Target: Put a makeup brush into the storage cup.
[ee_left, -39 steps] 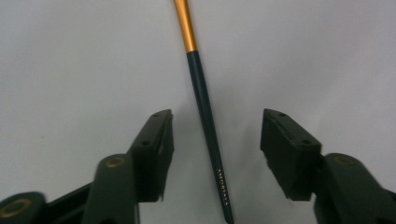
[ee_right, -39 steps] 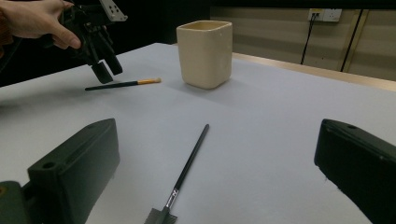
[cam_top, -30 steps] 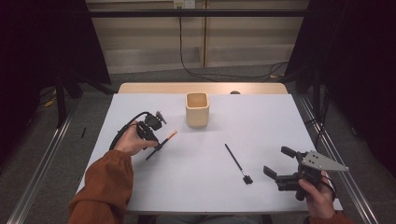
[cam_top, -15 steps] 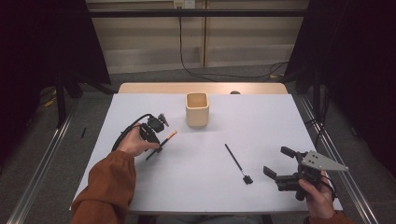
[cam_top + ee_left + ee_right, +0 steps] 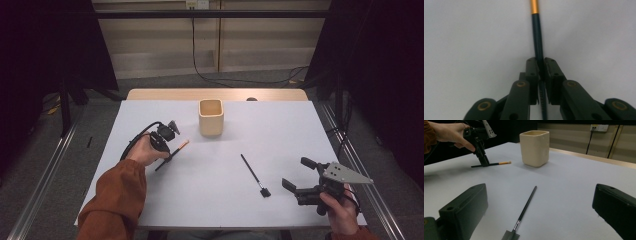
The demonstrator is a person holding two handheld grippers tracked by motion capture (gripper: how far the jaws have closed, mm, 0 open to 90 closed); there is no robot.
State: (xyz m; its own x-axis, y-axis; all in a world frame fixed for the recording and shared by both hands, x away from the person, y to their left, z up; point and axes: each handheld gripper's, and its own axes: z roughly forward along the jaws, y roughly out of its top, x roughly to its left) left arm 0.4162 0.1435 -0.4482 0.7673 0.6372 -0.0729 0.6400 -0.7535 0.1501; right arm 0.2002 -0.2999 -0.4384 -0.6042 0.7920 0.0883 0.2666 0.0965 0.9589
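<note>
Left tongs (image 5: 169,153), left of the cup (image 5: 210,117), are clenching an orange-tipped brush (image 5: 176,149) mid-handle, likely for lifting cupward. Right tongs (image 5: 304,176) are waiting released beside the black brush (image 5: 254,174).

**Entry: arms, hands and grippers**

Left forearm: rust-orange sleeve, enters from the bottom left of the high view, angled up and inward. Left hand (image 5: 142,150): wrapped over the gripper body, fingers curled on top. Left gripper (image 5: 169,155): tipped steeply downward, jaws drawn together to a narrow slit, black cable looping back over the hand.

Right hand (image 5: 334,210): low at the bottom right of the high view, gripping the handle from below. Right gripper (image 5: 299,176): level, pointing left and inward, jaws spread wide apart, grey three-cornered plate on top.
</note>
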